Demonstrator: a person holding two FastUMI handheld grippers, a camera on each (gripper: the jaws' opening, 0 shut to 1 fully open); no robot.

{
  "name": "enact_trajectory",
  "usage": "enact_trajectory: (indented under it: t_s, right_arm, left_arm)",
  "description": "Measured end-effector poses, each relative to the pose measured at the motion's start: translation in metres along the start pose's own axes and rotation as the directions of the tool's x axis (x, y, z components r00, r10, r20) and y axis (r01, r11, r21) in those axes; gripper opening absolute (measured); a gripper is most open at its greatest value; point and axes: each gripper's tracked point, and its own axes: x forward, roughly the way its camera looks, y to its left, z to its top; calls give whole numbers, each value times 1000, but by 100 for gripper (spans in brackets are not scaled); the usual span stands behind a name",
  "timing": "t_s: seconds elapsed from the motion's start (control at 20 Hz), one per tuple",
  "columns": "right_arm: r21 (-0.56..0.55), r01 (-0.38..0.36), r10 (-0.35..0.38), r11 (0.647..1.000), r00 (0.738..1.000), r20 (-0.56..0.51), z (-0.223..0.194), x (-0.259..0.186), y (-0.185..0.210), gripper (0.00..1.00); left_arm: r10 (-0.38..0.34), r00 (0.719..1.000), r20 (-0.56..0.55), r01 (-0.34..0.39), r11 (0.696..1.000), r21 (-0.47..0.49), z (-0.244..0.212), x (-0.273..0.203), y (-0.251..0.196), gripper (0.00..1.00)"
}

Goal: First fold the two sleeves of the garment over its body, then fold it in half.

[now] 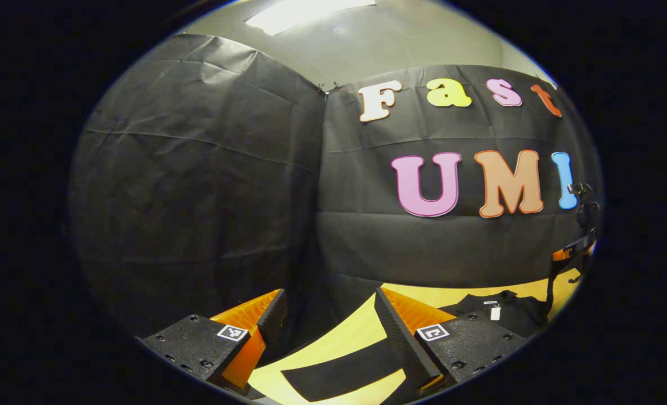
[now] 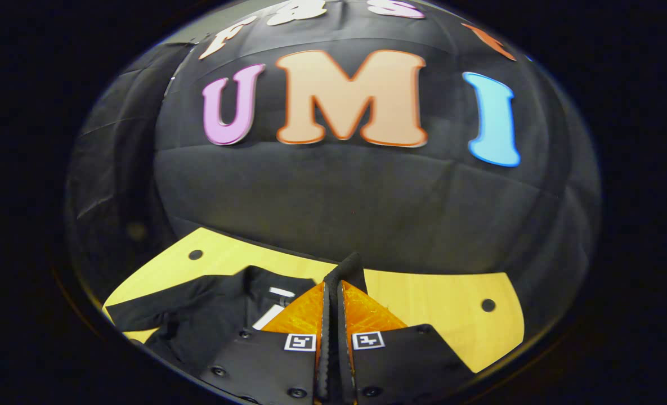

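Note:
A black garment (image 2: pixel 209 320) with a white neck tag (image 2: pixel 280 292) lies on the yellow table (image 2: pixel 440 309), left of my right gripper (image 2: pixel 333 284). That gripper is shut, and a pinch of black cloth (image 2: pixel 351 269) sticks out past its tips; it looks like a sleeve. In the left gripper view the garment (image 1: pixel 507 315) lies at the right, and one black sleeve (image 1: pixel 339 371) stretches across the table below my left gripper (image 1: pixel 330 315). The left gripper is open, above the table, with nothing between its fingers. The right gripper (image 1: pixel 569 253) appears at the far right, with a dark strip hanging from it toward the garment.
The black booth wall (image 1: pixel 198 185) stands close behind the table on two sides. The table (image 1: pixel 356 337) has small round holes (image 2: pixel 487 305) near its back corners. Bare yellow tabletop lies right of the garment in the right gripper view.

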Motion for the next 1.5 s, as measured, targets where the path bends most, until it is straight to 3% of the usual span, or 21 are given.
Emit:
enact_trajectory:
  t_s: [0.15, 0.35, 0.5, 0.65, 0.7, 0.75, 0.9, 1.1, 1.35, 1.5]
  right_arm:
    - [-71, -100, 99, 993, 995, -16, 8, 23, 74, 9]
    - [-107, -219, 208, 970, 972, -107, -20, 64, 160, 9]
    - [-147, -270, 245, 951, 954, -171, -36, 89, 197, 10]
    - [-138, -328, 294, 934, 930, -221, -47, 99, 204, 8]
    - [-112, -366, 334, 924, 913, -232, -48, 98, 209, 10]
    - [-88, -390, 361, 917, 902, -239, -53, 94, 211, 32]
    - [-93, -376, 350, 922, 911, -219, -42, 87, 210, 97]
    - [-86, -342, 331, 936, 935, -127, -1, 35, 166, 97]
    - [-90, -244, 248, 966, 968, 31, 46, -35, 88, 98]
    - [-70, -159, 166, 985, 980, 110, 57, -82, 35, 97]
  left_arm:
    - [67, 998, -21, -67, 998, 5, -7, -8, 32, 92]
    - [143, 989, -50, -141, 989, 37, -16, -19, 70, 92]
    - [184, 980, -77, -179, 981, 73, -24, -28, 91, 92]
    - [189, 974, -123, -179, 980, 86, -41, -37, 98, 93]
    - [183, 973, -143, -171, 981, 88, -49, -38, 96, 92]
    - [172, 971, -167, -159, 983, 86, -58, -37, 93, 92]
    - [118, 964, -236, -105, 992, 64, -92, -29, 75, 92]
    - [9, 936, -353, 0, 1000, 27, -150, -13, 44, 92]
    - [-63, 868, -492, 69, 998, -6, -226, 11, 18, 92]
    - [-43, 792, -609, 44, 999, -13, -272, 7, 16, 93]
